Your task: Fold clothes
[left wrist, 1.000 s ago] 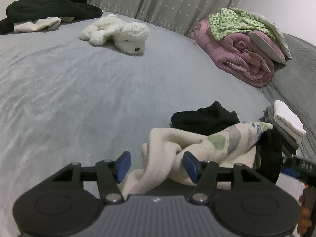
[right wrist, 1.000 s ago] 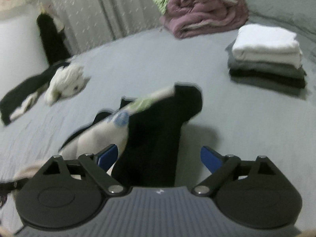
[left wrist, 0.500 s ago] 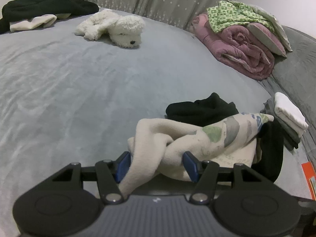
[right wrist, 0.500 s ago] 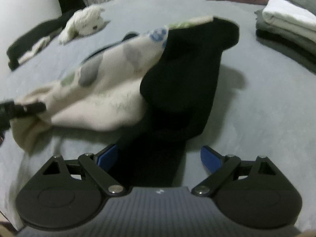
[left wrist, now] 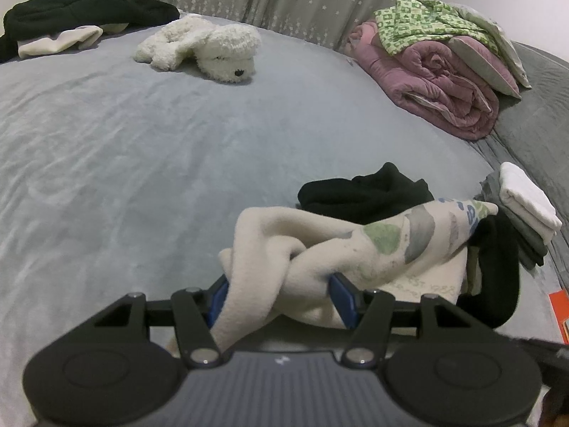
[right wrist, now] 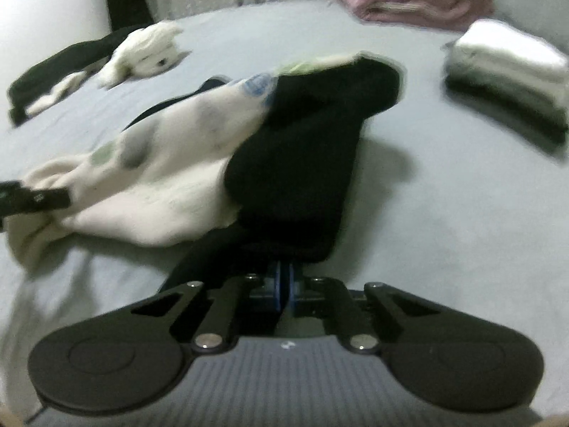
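Gripping the cream garment (left wrist: pixel 320 252) with our left gripper (left wrist: pixel 281 295), we had its blue pads (left wrist: pixel 343 297) pressed on either side of a bunched, twisted fold of the cloth. The garment, printed with green, grey and blue patches, stretched away toward two o'clock in the left wrist view, lifted off the grey bed (left wrist: pixel 142 149), and its far end met a black garment (left wrist: pixel 494 259) at about three o'clock. A second heap of black cloth (left wrist: pixel 366 192) lay on the bed just behind it, at one o'clock.

In the right wrist view, which was blurred, our right gripper (right wrist: pixel 286 286) had its fingers drawn together on the lower edge of the black garment (right wrist: pixel 306 163), which rose in front of us toward twelve o'clock. The cream garment (right wrist: pixel 149 178) ran off from it toward nine o'clock, where the tip of the left gripper (right wrist: pixel 33 197) showed at the frame edge.

A folded stack (left wrist: pixel 522 210) of white, grey and black pieces sat at three o'clock in the left view, near the held clothes but apart from them. Farther off, a white plush dog (left wrist: pixel 209 49) lay at eleven o'clock, a rolled pink quilt (left wrist: pixel 437 82) with a green checked cloth (left wrist: pixel 426 21) on it at one o'clock, and dark clothes (left wrist: pixel 85 17) at ten o'clock.
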Available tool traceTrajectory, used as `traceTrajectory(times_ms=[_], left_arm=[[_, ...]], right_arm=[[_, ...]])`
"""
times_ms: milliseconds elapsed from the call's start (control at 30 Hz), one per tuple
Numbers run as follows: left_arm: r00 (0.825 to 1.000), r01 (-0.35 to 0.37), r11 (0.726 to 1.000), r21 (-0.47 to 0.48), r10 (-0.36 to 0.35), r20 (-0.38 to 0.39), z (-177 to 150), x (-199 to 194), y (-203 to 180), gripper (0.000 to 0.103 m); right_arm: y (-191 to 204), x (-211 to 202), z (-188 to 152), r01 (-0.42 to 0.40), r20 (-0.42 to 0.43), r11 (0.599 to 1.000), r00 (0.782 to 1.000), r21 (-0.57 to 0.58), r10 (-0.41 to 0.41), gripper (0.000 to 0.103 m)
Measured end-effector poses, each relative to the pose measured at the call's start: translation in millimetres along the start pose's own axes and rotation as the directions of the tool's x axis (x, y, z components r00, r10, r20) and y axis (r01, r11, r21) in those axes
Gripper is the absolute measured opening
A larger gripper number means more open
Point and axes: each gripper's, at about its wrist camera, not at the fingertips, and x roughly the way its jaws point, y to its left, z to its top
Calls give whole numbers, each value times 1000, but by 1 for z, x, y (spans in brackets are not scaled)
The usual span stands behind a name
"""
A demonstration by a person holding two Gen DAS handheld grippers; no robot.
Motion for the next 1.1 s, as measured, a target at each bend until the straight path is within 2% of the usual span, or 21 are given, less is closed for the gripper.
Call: traceTrajectory(times_ms=[200,333,433,567,733,800,833,900,933,1000,1033,1067,1100], left_arm=[[1000,-9,1000,-1,9,2,-1,2,-3,60],[1000,-14,1000,-3,14,4,0,4,-3,60],[1000,-16,1000,-1,16,6,-1,5,-3,60],[1000,-20,1000,1,20,4,-1,6,-4,60],[1000,-21,1000,-5,21,3,1,8,-2,60],[1000,-18,1000,-9,18,2,2,9,-1,60],[1000,-17,1000,-10,17,2,3,9,-1,60],[1000,-13,1000,-13,13,0,4,9,0,60],[1000,-11,1000,-14,11,1,5,9,0,60],[1000,-7,1000,-16,7,2,6,8,1,60],[1000,-5,1000,-17,5,3,6,8,2,60],[1000,-2,1000,-18,2,4,7,7,2,60],[1000,0,1000,-18,0,4,7,7,2,60]], right_arm=[[-44,-7,14,74,58,991,995,115,-81,3],[-68,-13,27,148,126,977,978,153,-168,3],[-87,-18,37,218,190,958,949,185,-253,3],[-109,-23,46,272,262,927,904,258,-338,3],[-121,-22,57,349,340,882,826,317,-449,3],[-125,-19,60,368,352,872,808,323,-472,3],[-126,-17,60,371,346,870,809,325,-475,5],[-128,-11,60,364,316,872,827,327,-464,11],[-128,-9,60,357,303,876,838,324,-453,18],[-125,-9,59,346,288,885,853,313,-435,37],[-122,-12,57,341,292,889,856,305,-428,58],[-118,-15,56,337,298,894,856,296,-422,66],[-114,-18,54,335,306,899,857,282,-415,66]])
